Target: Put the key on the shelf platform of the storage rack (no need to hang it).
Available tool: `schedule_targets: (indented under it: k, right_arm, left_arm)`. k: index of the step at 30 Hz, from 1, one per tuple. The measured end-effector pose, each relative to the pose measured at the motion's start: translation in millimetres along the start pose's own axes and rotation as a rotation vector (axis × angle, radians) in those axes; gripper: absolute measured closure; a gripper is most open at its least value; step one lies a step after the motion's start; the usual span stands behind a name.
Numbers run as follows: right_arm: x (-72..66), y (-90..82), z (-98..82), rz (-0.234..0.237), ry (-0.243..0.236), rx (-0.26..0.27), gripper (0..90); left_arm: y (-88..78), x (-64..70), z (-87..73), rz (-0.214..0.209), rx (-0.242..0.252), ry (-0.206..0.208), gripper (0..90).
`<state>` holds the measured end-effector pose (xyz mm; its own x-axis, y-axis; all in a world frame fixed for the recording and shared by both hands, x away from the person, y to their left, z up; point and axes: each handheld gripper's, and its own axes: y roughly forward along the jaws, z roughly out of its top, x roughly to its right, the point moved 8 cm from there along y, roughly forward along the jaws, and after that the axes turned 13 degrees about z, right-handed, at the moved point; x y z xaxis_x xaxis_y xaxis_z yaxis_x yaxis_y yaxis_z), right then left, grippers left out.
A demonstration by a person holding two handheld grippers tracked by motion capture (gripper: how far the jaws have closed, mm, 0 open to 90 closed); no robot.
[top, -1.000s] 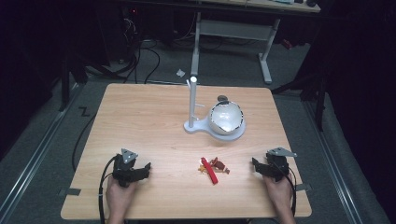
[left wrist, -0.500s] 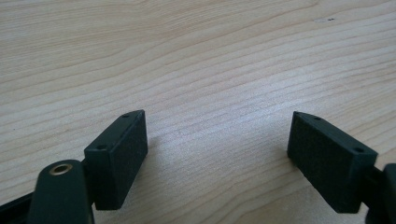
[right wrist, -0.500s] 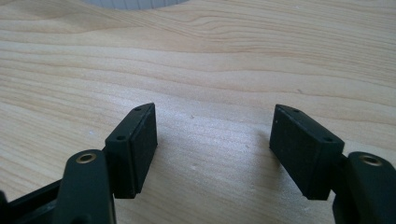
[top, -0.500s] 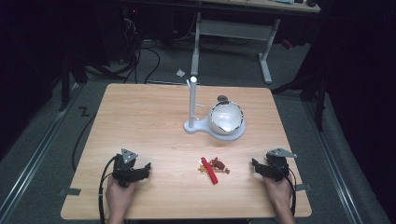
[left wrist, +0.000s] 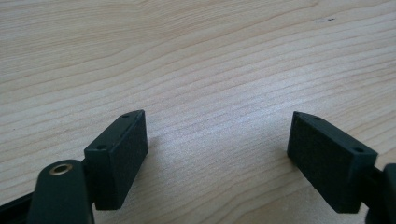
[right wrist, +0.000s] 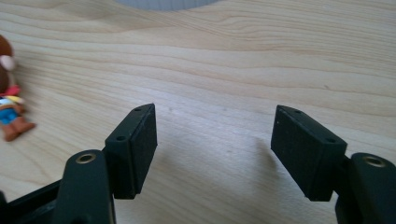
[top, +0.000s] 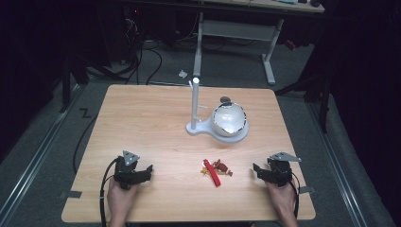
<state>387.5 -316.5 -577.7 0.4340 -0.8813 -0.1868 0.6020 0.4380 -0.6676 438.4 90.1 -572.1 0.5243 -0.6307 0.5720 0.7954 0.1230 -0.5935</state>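
The left gripper sits lower left, jaws wide apart, empty. The right gripper sits lower right, equally spread, empty. A small toy figure lies between them.

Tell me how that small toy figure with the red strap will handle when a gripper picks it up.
The toy figure looks small, so probably light. Its red strap lies flat on the table, so it likely dangles when lifted. Its lumpy shape may twist between flat jaws.

A lab or workshop room. A lone wooden table stands on grey carpet, with cables trailing over the floor behind. A height-adjustable desk frame stands beyond it in the dark.
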Motion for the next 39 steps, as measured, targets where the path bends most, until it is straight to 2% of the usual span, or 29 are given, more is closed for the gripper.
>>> schedule_targets:
  k: [8, 13, 24, 29, 39]
  right_arm:
    - [-24.4, 1.5, 3.2, 0.070, -0.047, 0.006, 29.6]
    - [-35.7, 4.6, 4.3, 0.098, -0.051, 0.006, 29.0]
    - [-69.1, 15.4, 7.2, 0.178, -0.116, -0.007, 27.9]
    - [-80.9, 21.6, 7.0, 0.199, -0.141, -0.014, 27.8]
    - [-97.9, 25.2, 12.7, 0.242, -0.160, 0.003, 27.4]
  left_arm:
    - [0.0, 0.0, 0.0, 0.000, 0.000, 0.000, 20.5]
    - [0.0, -0.1, 0.0, 0.000, 0.000, 0.001, 20.5]
    - [0.0, -0.1, 0.0, 0.000, 0.000, 0.001, 20.5]
    - [0.0, 0.0, 0.0, 0.000, 0.000, 0.001, 20.5]
    - [0.0, -0.2, 0.1, 0.001, 0.001, 0.000, 20.5]
